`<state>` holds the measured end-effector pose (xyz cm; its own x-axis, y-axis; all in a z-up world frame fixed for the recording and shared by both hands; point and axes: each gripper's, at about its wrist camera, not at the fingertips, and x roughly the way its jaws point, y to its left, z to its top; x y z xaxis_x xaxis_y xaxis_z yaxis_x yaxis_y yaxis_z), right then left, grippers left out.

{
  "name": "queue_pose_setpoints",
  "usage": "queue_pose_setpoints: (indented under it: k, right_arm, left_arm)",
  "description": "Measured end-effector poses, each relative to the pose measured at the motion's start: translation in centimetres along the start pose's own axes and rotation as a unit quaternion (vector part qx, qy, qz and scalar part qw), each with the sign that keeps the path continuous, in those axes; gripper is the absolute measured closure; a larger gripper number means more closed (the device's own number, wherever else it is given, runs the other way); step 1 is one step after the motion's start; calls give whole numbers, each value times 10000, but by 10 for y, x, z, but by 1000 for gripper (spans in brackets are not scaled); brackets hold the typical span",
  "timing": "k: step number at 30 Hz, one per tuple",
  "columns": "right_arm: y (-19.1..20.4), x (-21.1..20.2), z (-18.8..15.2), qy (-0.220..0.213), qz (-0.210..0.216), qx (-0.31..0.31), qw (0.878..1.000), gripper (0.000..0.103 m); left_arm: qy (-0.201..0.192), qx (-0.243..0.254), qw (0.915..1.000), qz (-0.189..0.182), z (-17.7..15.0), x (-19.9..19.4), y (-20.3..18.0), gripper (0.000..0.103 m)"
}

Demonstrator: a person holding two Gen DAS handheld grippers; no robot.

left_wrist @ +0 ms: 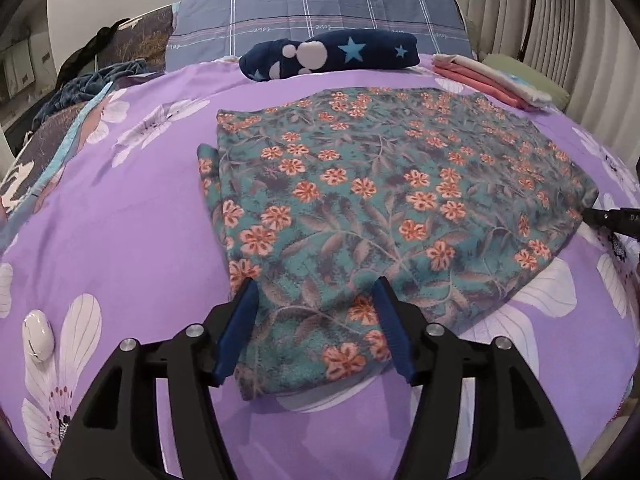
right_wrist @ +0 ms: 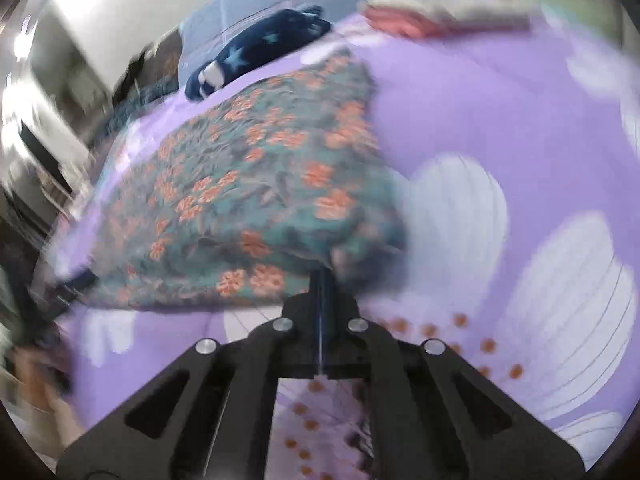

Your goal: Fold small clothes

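Note:
A teal cloth with orange flowers lies folded flat on the purple bedsheet. My left gripper is open, its blue fingers straddling the cloth's near corner, which lies between them. In the right wrist view, which is blurred, my right gripper is shut on the near corner of the same cloth. The right gripper's tip also shows in the left wrist view at the cloth's right corner.
A dark blue star-patterned roll lies at the far side of the bed. A stack of folded pink and white clothes sits at the far right. A white mouse lies at the near left. Crumpled blue fabric is at the far left.

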<state>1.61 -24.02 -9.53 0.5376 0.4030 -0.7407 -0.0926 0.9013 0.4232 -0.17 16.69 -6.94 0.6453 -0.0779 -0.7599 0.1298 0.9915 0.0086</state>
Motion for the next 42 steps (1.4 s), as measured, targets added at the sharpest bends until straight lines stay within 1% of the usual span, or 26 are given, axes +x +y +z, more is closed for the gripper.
queue_pose_setpoints:
  k: [2,3,4,6,7,9,10,11,12,13,14,17,19,23,25,29,30,31,32,34,35,37,39,40,41,42]
  right_arm:
    - [0,-5,-1,-5,-2,88,10000,103]
    - [7,-6,-1,-57,-112,-59,9999,98]
    - [21,-8,-2,-150,-227,-321,9991,86]
    - [57,-11,-6,-369,-169,-1009,9941,75]
    - [76,-11,-7,-459,-93,-1378,9894,70]
    - [116,-10,-17,-530,81,-2123,9757,66]
    - [142,-6,-23,-535,174,-2556,9651,63]
    - [172,-1,-34,-531,263,-3106,9487,61]
    - [189,5,-40,-537,284,-3421,9377,58]
    - [213,10,-54,-580,254,-3917,9179,57]
    - [241,19,-72,-708,132,-4528,8887,56]
    - [286,34,-111,-974,-38,-5513,8286,49]
    - [309,51,-128,-904,-63,-5920,8008,48]
    - [335,81,-139,-850,-394,-6255,7745,48]
    - [344,90,-136,-875,-494,-6262,7732,48]
    - [360,112,-125,-756,-635,-6143,7828,48]
    - [362,114,-123,-737,-652,-6111,7854,49]
    - [366,118,-120,-714,-656,-6075,7884,52]
    - [369,121,-119,-692,-642,-6057,7900,55]
    - [374,124,-120,-654,-628,-6059,7904,63]
    - [376,125,-122,-668,-648,-6077,7887,64]
    - [379,127,-125,-742,-734,-6132,7830,65]
    - [379,126,-127,-762,-764,-6135,7823,65]
    - [380,129,-125,-750,-768,-6122,7834,65]
    - [380,130,-123,-730,-769,-6100,7853,65]
    - [380,131,-122,-721,-769,-6086,7865,65]
  left_arm:
    - [2,-144,9999,-47,2,-3,3,41]
    - [-17,-233,9997,-104,3,-6,5,41]
    - [-63,-356,9992,-164,4,-10,9,41]
    - [-230,-664,9973,-187,3,-22,22,41]
    - [-302,-796,9963,-144,3,-27,29,41]
    - [-402,-1140,9927,13,-1,-37,52,41]
    - [-415,-1287,9908,86,-3,-39,62,41]
    - [-414,-1402,9892,130,-6,-41,69,41]
    - [-413,-1540,9871,153,-10,-43,78,41]
    - [-421,-1646,9854,142,-13,-45,84,41]
    - [-435,-1758,9834,96,-18,-47,91,41]
    - [-416,-1816,9825,90,-26,-49,100,41]
    - [-383,-1802,9828,156,-32,-48,107,41]
    - [-440,-2042,9779,-65,-38,-44,127,41]
    - [-478,-2135,9755,-242,-37,-40,133,41]
    - [-512,-2140,9714,-898,-18,-23,145,41]
    - [-518,-2091,9698,-1146,-6,-14,149,41]
    - [-509,-2102,9682,-1256,1,-7,151,41]
    - [-482,-2134,9654,-1419,9,1,153,41]
    - [-331,-2198,9533,-2044,28,24,155,41]
    - [-158,-2204,9474,-2318,39,42,152,41]
    - [124,-2141,9478,-2359,50,64,143,40]
    - [69,-1967,9525,-2323,63,79,136,40]
    - [64,-1932,9526,-2349,67,82,134,40]
    - [93,-1960,9499,-2431,72,88,133,40]
    - [134,-2063,9439,-2577,76,94,134,40]
